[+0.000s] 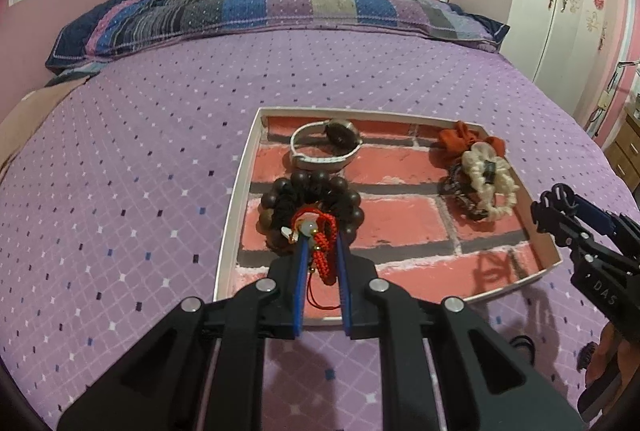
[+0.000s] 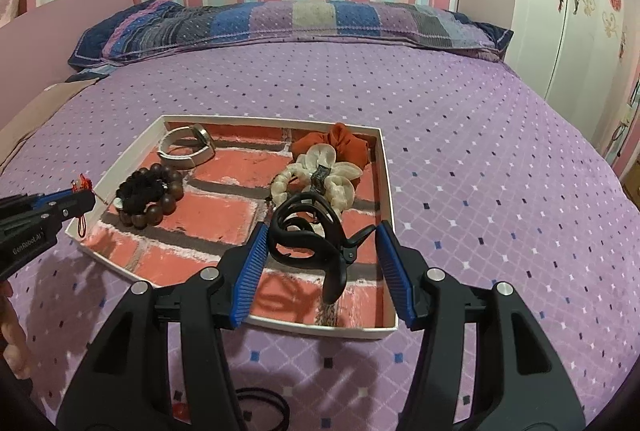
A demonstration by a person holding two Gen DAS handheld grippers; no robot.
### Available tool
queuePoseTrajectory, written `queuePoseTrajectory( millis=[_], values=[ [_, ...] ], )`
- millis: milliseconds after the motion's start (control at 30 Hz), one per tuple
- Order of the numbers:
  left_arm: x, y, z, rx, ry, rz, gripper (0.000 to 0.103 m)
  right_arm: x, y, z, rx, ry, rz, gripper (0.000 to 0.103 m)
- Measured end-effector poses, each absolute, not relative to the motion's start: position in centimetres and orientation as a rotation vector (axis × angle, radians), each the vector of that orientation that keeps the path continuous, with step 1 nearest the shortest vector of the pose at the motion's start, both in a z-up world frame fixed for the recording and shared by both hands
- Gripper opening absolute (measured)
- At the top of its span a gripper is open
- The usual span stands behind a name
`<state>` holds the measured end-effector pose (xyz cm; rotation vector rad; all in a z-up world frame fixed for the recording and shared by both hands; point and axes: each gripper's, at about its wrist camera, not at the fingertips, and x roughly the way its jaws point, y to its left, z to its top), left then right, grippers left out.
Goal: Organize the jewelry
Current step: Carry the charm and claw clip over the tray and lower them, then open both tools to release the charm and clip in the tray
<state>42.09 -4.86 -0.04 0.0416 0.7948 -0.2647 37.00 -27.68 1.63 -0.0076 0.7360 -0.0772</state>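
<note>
Left gripper (image 1: 322,243) had its jaws clenched on the red cord charm (image 1: 320,249), held over the tray's (image 1: 236,207) near-left corner, just above the bead bracelet (image 1: 312,209). Right gripper (image 2: 318,231) stood with jaws spread wide; the black claw clip (image 2: 310,239) sat between them, over the tray's near-right part, apparently touching neither blade. Watch (image 1: 326,145) and scrunchies (image 1: 484,175) lay farther back. Advice: lower the charm onto bare brick beside the beads, not on them; free it only once the cord slackens. Keep the right gripper well apart.
</note>
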Motion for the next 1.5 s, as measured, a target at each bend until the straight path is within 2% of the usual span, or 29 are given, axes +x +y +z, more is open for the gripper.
queuePoseTrajectory(
  millis=[433, 1133, 1200, 1267, 1300, 1367, 1400, 1500],
  values=[
    [44.1, -5.2, -3.1, 0.040, 0.838, -0.244, 0.014, 39.5, -27.8, -0.8, 0.022, 0.786, -0.109, 0.055],
    [44.4, -5.6, -4.4, 0.099, 0.853, -0.209, 0.015, 40.8, -28.2, -3.6, 0.015, 0.864, -0.106, 0.055],
    [44.3, -5.7, -4.3, 0.096, 0.859, -0.217, 0.016, 40.8, -28.1, -3.5, 0.013, 0.870, -0.092, 0.056],
    [44.0, -5.8, -3.9, 0.100, 0.856, -0.217, 0.016, 40.5, -28.1, -2.9, 0.009, 0.859, -0.080, 0.063],
    [43.9, -5.8, -3.8, 0.099, 0.854, -0.218, 0.019, 40.3, -28.0, -2.5, 0.005, 0.849, -0.076, 0.065],
    [43.5, -5.8, -3.1, 0.096, 0.842, -0.218, 0.038, 39.7, -28.0, -1.5, 0.004, 0.823, -0.058, 0.074],
    [43.1, -5.7, -2.7, 0.098, 0.826, -0.210, 0.047, 39.5, -28.0, -0.9, -0.001, 0.810, -0.058, 0.074],
    [42.4, -5.9, -1.6, 0.105, 0.808, -0.217, 0.048, 38.3, -28.4, 1.2, 0.001, 0.770, -0.051, 0.076]
  ],
)
